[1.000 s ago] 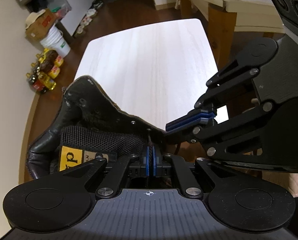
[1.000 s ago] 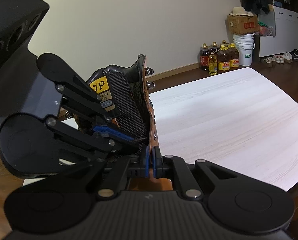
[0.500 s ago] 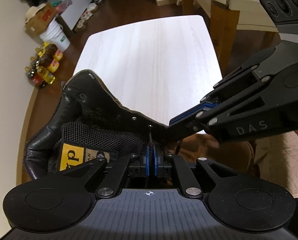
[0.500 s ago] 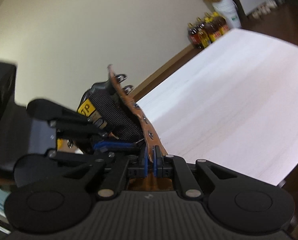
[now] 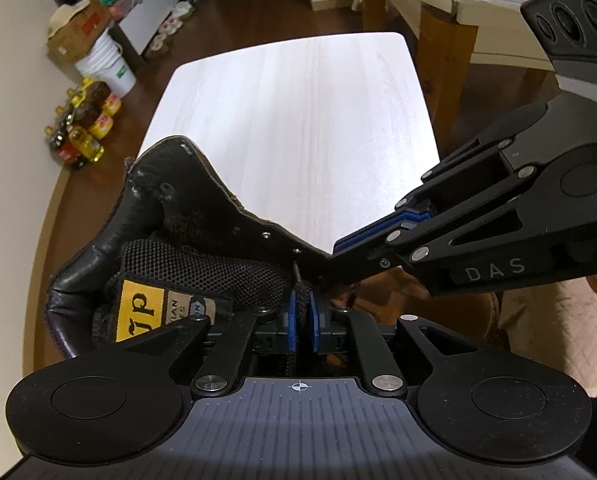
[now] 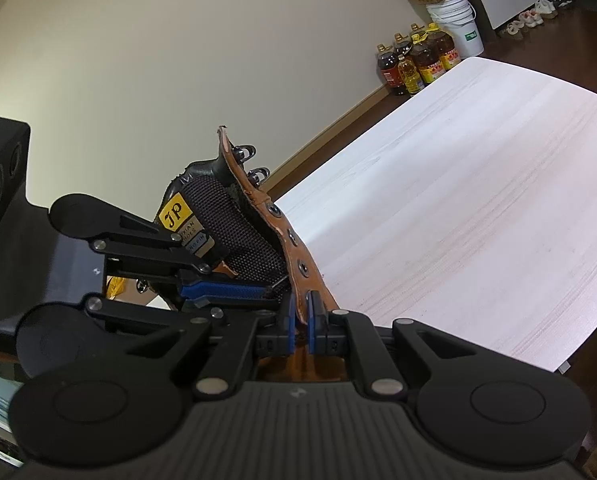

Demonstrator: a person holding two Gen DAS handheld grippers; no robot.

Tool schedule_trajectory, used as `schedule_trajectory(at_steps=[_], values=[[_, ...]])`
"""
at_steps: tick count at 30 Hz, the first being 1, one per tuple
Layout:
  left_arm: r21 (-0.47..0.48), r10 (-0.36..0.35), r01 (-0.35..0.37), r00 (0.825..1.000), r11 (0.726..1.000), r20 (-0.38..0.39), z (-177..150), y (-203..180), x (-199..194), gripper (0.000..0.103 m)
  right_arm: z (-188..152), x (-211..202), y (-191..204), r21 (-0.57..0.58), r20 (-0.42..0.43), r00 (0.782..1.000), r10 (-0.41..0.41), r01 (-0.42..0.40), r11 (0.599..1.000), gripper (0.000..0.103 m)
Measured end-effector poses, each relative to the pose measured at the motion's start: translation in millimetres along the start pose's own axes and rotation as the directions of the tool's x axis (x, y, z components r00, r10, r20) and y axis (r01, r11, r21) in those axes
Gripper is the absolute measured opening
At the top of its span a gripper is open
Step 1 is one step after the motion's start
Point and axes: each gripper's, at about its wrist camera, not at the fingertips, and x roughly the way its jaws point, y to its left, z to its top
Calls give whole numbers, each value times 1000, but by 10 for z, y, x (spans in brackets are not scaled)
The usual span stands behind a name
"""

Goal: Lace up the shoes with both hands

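Note:
A brown leather boot [image 6: 294, 240] with a black mesh tongue [image 5: 202, 268] and a yellow "JP" label is held up off the white table [image 5: 298, 128]. My left gripper [image 5: 303, 312] is shut on a thin dark lace end [image 5: 296, 276] at the tongue's base. My right gripper [image 6: 301, 316] is shut on the boot's brown eyelet flap [image 6: 298, 256]. In the left wrist view the right gripper [image 5: 338, 250] comes in from the right, pinching the flap's edge. In the right wrist view the left gripper [image 6: 268, 292] comes in from the left, against the tongue.
Oil bottles [image 5: 80, 128], a white bucket [image 5: 106, 68] and a cardboard box [image 5: 78, 30] stand on the floor by the wall. A wooden table [image 5: 438, 12] stands behind the white table. Shoes [image 6: 534, 16] lie on the dark floor.
The right gripper has tilted and swung with the eyelet flap, so the boot now leans more in its view. The left gripper has kept its hold by the tongue.

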Motion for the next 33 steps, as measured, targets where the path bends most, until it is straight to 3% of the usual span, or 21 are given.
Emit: schedule_trajectory(at_steps=[4,7,10,19,26,30,33], values=[[-10,0,0,1000,1000,2,4,8,4,10,4,21,15,-1,-1,1000,-2,2,1000,7],[-11,5,-4,1000,1000,8,-3,14,-4,4,17,20,24,-2,-1,1000,-3,3,1000,7],[51,18,-20,1000,998,25,-40,-29,-20,4,11,20,18,4,5,1000,-5,5,1000,7],[133,36,-44,997,990,68,-61,-93,17,4,-12,-16,-165,158,25,998,56,-60,986,7],[137,40,-51,996,989,79,20,-122,91,4,-12,-23,-170,162,20,998,62,-64,985,8],[131,40,-50,996,990,76,28,-118,106,4,-2,-127,-328,300,72,989,126,-142,943,10],[128,44,-54,996,990,79,6,-121,99,4,-9,-123,-585,467,124,977,176,-214,858,16]])
